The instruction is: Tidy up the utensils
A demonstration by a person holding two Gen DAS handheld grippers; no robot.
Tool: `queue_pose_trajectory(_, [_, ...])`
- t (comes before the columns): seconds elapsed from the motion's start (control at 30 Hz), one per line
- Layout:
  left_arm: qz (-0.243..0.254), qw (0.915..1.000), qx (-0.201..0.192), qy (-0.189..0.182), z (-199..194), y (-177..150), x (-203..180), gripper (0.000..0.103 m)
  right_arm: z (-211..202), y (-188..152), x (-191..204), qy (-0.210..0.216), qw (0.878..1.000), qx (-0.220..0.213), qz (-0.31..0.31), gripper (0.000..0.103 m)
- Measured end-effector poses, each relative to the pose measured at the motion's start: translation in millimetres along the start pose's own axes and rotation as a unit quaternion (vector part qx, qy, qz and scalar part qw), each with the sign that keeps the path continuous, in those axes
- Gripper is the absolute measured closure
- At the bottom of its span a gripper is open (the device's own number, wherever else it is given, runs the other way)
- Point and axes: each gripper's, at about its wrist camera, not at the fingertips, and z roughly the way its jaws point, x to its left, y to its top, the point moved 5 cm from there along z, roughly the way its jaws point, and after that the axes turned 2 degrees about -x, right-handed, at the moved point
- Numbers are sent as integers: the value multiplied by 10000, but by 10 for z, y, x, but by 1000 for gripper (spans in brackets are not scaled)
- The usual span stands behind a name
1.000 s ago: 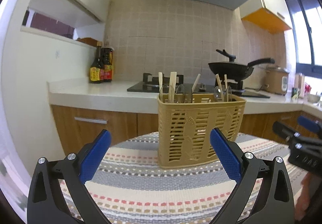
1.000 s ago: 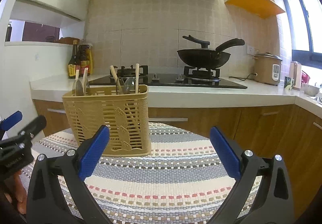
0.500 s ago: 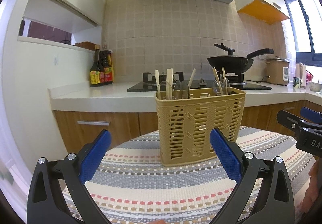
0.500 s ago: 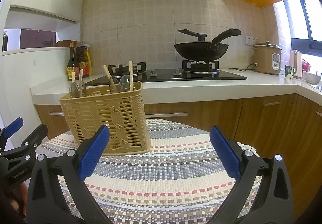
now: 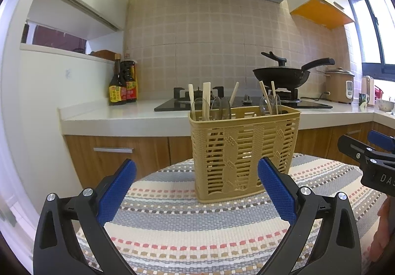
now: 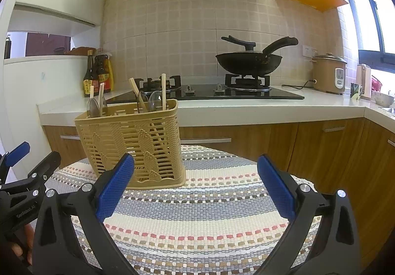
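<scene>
A tan slotted plastic utensil basket (image 5: 243,151) (image 6: 134,144) stands upright on a round table with a striped woven cloth (image 5: 197,225) (image 6: 202,213). Several clear spoons (image 5: 221,108) (image 6: 155,101) and wooden chopsticks (image 5: 206,99) (image 6: 163,91) stick up out of it. My left gripper (image 5: 196,188) is open and empty, a short way in front of the basket. My right gripper (image 6: 196,186) is open and empty too, with the basket to its left. Each gripper shows at the edge of the other's view.
Behind the table runs a white counter (image 5: 111,117) over wooden cabinets (image 6: 321,146). On it are sauce bottles (image 5: 122,86), a gas hob with a black wok (image 6: 249,60) and a rice cooker (image 6: 329,72). A hand (image 6: 22,247) holds the left gripper.
Both grippers have tilted and drifted slightly, so the basket sits a little lower and nearer in both views. The jaws stay open; nothing was picked up or let go.
</scene>
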Motion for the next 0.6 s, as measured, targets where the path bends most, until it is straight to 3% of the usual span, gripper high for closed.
queue_pose_trajectory(0.3, [106,9999,-33,41,-8,-4,-32,8,11,-2,16,14,10000,-13,3,8])
queue_pose_trajectory(0.6, [-146,9998,145,37,47,-27,65,8,-25,9,37,-23,9999,-99,-64,8])
